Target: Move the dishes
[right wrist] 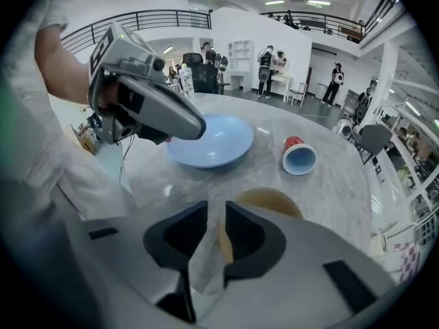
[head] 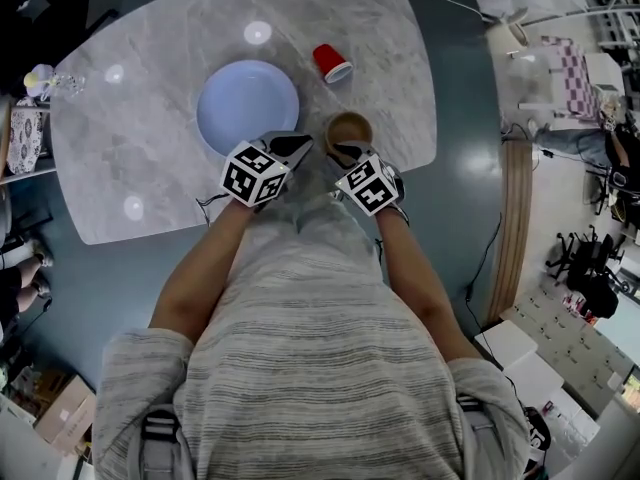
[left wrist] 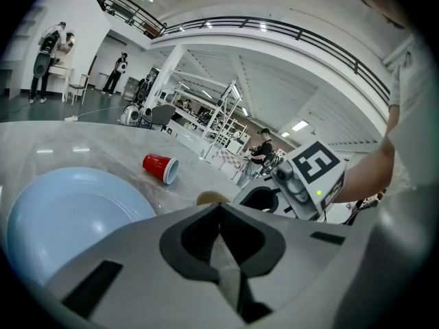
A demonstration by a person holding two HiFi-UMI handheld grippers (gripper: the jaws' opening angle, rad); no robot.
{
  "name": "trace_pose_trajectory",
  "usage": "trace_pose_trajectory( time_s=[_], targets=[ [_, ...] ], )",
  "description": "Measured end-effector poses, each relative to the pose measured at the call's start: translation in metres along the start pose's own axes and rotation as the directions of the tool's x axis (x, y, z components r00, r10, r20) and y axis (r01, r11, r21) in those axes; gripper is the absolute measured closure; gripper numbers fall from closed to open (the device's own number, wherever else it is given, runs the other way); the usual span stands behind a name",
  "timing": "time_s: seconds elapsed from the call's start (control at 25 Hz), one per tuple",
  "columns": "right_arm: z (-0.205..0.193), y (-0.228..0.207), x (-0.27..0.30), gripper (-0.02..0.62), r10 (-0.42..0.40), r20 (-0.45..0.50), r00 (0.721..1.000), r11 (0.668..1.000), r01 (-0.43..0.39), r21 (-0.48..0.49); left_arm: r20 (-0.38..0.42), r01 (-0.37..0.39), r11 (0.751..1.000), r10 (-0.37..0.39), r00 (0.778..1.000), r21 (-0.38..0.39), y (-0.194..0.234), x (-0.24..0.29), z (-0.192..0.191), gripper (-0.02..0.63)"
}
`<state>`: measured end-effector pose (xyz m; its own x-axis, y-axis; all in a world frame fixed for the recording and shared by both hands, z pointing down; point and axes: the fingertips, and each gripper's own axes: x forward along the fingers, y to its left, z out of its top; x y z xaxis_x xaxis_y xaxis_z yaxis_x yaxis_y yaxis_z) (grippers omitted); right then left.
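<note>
A light-blue plate lies in the middle of the grey marble table. To its right stands a small brown bowl, and a red cup lies on its side beyond the bowl. My left gripper is shut and empty, its tip at the plate's near right rim. My right gripper points steeply down at the bowl's near rim. Its jaws stand open, and a strip of the rim shows through the gap between them.
The table's near edge runs just under both grippers, against the person's body. A small pale object sits at the table's far left edge. Cardboard boxes and cables lie on the blue floor around. People stand far off in the hall.
</note>
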<state>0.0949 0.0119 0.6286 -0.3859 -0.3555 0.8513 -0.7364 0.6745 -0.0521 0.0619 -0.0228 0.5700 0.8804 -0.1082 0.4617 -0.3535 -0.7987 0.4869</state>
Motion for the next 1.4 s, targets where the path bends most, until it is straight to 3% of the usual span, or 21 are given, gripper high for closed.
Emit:
trace_pose_trajectory(
  time_s=[0.4, 0.64, 1.04, 1.4],
  targets=[
    [-0.029, -0.004, 0.027, 0.495, -0.033, -0.197, 0.98, 0.994, 0.013, -0.105, 0.01, -0.004, 0.999, 0.004, 1.0, -0.04, 0.003, -0.006, -0.006, 0.586],
    [-0.04, -0.004, 0.039, 0.506, -0.029, -0.261, 0.965, 0.992, -0.005, -0.128, 0.022, -0.013, 0.998, 0.015, 1.0, -0.065, 0.009, -0.014, -0.008, 0.586],
    [-0.034, -0.017, 0.044, 0.552, -0.12, -0.266, 0.956, 0.981, 0.073, -0.18, 0.044, -0.042, 0.994, 0.046, 0.998, -0.101, 0.028, -0.035, -0.008, 0.586],
    [0.003, -0.03, 0.048, 0.569, -0.287, -0.211, 0.934, 0.919, 0.207, -0.337, 0.068, -0.07, 0.99, 0.079, 0.995, -0.121, 0.043, -0.052, -0.011, 0.586]
  ],
)
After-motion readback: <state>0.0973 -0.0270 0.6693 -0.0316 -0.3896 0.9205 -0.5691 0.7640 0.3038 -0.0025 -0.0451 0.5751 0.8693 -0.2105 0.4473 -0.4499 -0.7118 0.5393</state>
